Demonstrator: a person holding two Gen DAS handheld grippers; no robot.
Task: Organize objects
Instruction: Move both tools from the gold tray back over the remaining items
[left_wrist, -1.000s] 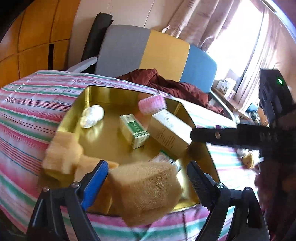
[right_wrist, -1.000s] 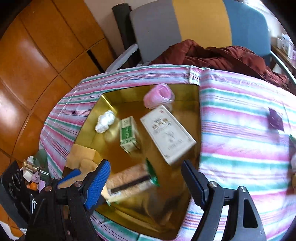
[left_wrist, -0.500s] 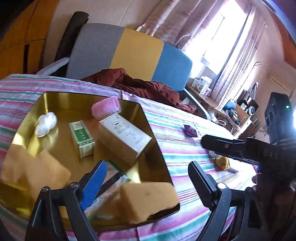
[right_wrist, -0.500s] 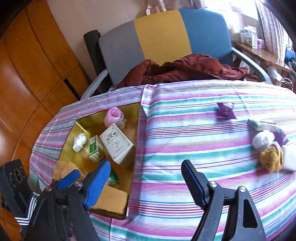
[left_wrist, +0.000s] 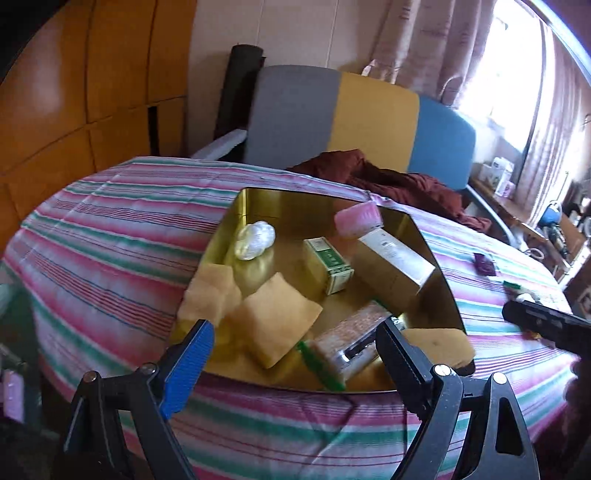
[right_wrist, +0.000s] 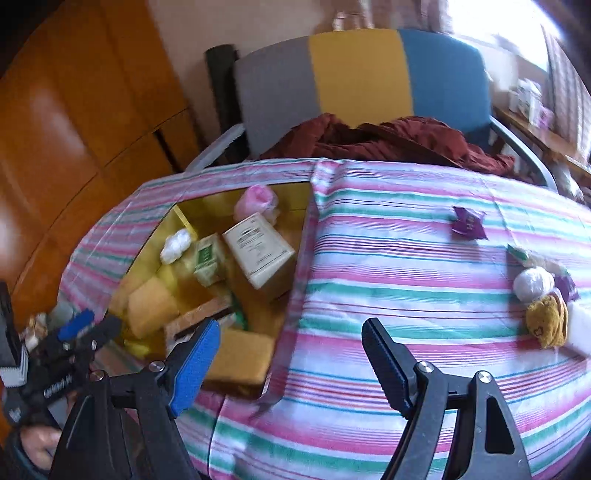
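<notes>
**Gold tray filling, loose items still out on the cloth**

Gold shallow metal tray (left_wrist: 258, 199) on the striped-cloth bench (right_wrist: 406, 295) already holds sponges and boxes; left tool (left_wrist: 291, 354) and right tool (right_wrist: 290, 350) both hang released and empty; next, I judge, the right reaches for the purple foil packet (right_wrist: 467, 223) or the brown plush toy (right_wrist: 546, 321).

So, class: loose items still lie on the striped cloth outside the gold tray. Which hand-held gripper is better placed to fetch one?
Right: the right hand-held gripper is open over the cloth, facing the purple packet; the left hand-held gripper faces the gold tray.
</notes>
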